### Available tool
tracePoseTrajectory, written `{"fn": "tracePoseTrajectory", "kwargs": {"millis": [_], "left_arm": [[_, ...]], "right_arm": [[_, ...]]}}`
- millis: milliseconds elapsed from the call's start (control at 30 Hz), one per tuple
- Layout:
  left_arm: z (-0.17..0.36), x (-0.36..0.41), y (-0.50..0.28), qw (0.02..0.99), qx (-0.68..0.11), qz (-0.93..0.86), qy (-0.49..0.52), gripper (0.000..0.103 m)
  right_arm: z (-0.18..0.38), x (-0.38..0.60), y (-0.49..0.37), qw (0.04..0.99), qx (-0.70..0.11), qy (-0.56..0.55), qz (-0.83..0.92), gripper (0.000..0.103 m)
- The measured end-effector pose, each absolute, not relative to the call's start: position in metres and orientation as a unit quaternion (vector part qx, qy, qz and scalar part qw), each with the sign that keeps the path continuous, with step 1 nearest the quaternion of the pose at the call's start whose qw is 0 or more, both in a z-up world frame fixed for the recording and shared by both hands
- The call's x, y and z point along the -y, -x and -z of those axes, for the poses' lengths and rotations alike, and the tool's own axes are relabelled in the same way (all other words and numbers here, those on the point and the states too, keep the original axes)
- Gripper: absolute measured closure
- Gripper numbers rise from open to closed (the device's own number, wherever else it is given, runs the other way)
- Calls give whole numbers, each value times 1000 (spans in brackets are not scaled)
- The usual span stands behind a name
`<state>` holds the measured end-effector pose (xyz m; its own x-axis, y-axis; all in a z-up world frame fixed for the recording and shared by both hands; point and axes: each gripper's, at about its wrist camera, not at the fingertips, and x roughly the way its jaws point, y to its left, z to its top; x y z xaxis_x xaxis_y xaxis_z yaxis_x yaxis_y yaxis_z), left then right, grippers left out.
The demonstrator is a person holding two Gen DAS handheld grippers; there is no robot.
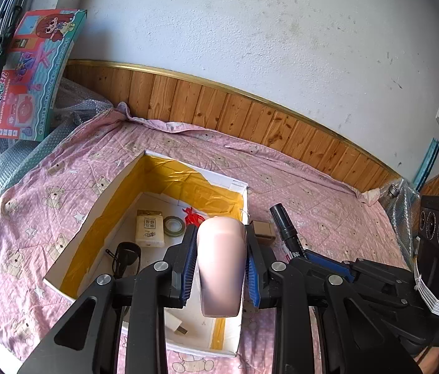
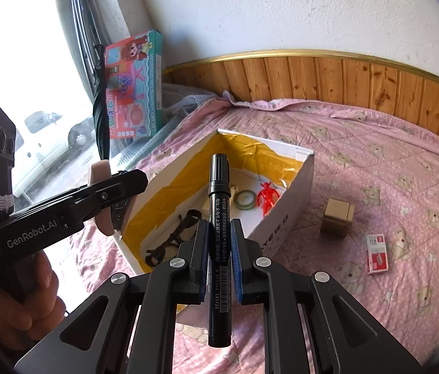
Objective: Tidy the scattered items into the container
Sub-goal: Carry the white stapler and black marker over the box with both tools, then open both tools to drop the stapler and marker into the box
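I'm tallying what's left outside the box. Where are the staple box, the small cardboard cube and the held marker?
staple box (image 2: 376, 254): right wrist view, its top face.
cardboard cube (image 2: 337, 217): right wrist view, its front side.
marker (image 2: 218, 249): right wrist view, its printed barrel.

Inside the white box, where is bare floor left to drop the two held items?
Box floor is bare between sunglasses and tape roll, under the marker. The far end is crowded: soap bar, tape and red figure. A charger plug occupies the near end.

pink bottle (image 1: 219, 265) | black marker (image 2: 219, 243) | yellow-lined white box (image 2: 294, 193)
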<state>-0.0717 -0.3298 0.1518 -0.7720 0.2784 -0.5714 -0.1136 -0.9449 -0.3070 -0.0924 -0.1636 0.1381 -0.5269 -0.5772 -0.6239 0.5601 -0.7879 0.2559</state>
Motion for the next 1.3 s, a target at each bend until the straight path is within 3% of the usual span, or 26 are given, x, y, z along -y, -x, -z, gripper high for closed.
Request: {"fn": "tracePoseTrajectory", "kwargs": {"millis": [500, 933, 1300], "left_arm": [[-113, 357, 123, 86, 195, -899, 383, 74], [-65, 351, 158, 70, 186, -860, 470, 74], [-57, 351, 165, 67, 191, -854, 479, 74]], "right_arm": [[-124, 197, 149, 355, 46, -391, 848, 89], [-81, 217, 200, 339, 51, -464, 817, 89], [-72, 224, 207, 332, 37, -474, 815, 88]]}}
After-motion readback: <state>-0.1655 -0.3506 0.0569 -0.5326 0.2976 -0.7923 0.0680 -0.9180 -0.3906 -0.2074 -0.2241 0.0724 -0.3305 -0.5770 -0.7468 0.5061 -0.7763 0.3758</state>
